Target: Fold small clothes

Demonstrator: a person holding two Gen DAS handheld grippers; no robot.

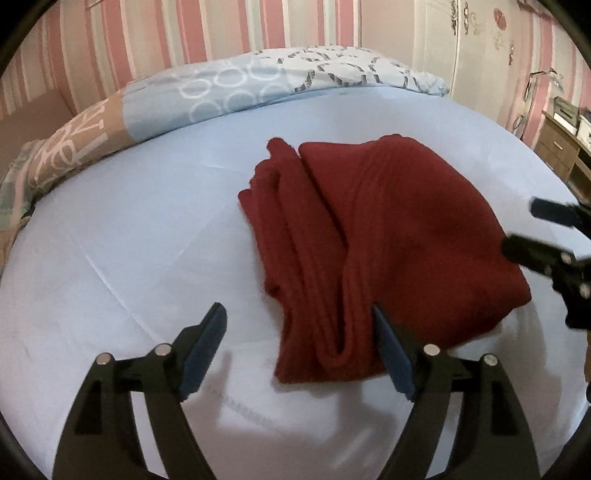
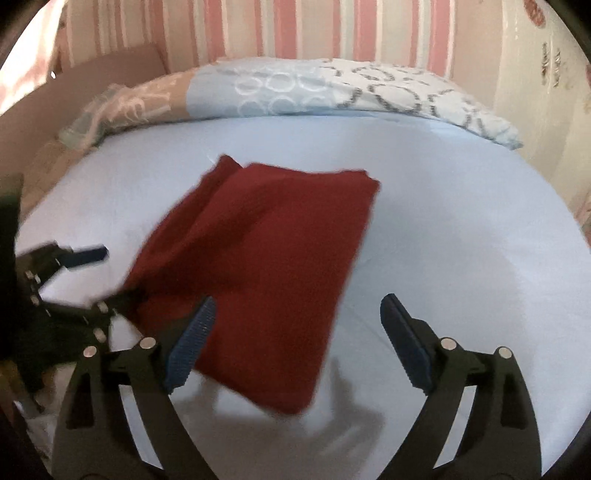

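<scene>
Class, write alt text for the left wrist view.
A folded dark red garment lies on a pale blue bedsheet, with the left gripper open just in front of it. A patterned duvet is bunched against the striped wall behind.

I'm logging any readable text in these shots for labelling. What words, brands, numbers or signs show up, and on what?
None can be read.
Red garment: no label or print visible.
Patterned duvet: ring and letter-like shapes, not legible as words.
Wall stickers: decorative, too small and blurred.
Items on the wooden desk: too small to read.
</scene>
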